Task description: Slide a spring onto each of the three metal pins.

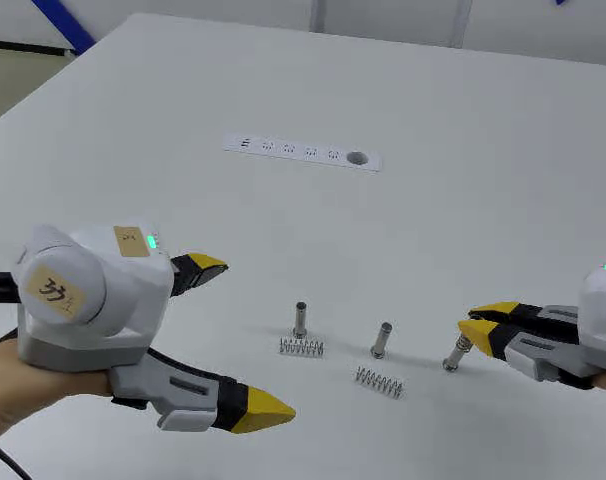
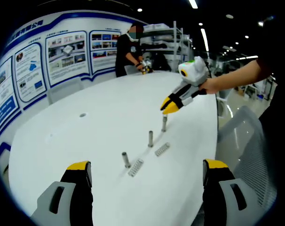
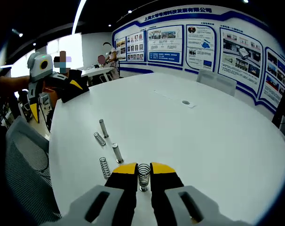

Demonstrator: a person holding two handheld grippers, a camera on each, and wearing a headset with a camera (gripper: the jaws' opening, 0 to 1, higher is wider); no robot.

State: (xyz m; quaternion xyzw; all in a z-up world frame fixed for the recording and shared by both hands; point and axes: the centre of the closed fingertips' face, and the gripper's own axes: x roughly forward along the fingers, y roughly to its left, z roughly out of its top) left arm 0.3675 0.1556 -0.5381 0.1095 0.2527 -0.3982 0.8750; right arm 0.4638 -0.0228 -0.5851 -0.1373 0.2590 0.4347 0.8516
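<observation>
The first of the three fittings was judged to be in hand. A small coiled steel spring (image 3: 143, 175) was seen pinched upright between the closed yellow tips of the right gripper (image 3: 143, 168). It was held directly above a short cylindrical metal pin (image 3: 142, 188), the one nearest that gripper. The coil's lower end was at the pin's head. Whether it had started down the shaft could not be told. In the head view this pin (image 1: 458, 352) was seen leaning slightly, its lower shaft bare beneath the gripper tips.

The left gripper (image 1: 235, 334) was held with its jaws spread wide and nothing between them, near the other end of the row and apart from every part on the white table (image 1: 433, 150).

For the next move, the coil would probably need to be kept in line with the leaning shaft and lowered over it. The pinch could then be eased so that the coil dropped to the base. A coil caught on the head was judged the likeliest fault.

Three pins were counted, the others being the middle pin (image 1: 381, 338) and the end pin (image 1: 301, 318), both bare. Three springs were counted. One was held and two lay on their sides: a second spring (image 1: 379, 381) just in front of the middle pin, and a third spring (image 1: 301, 347) just in front of the end pin.
</observation>
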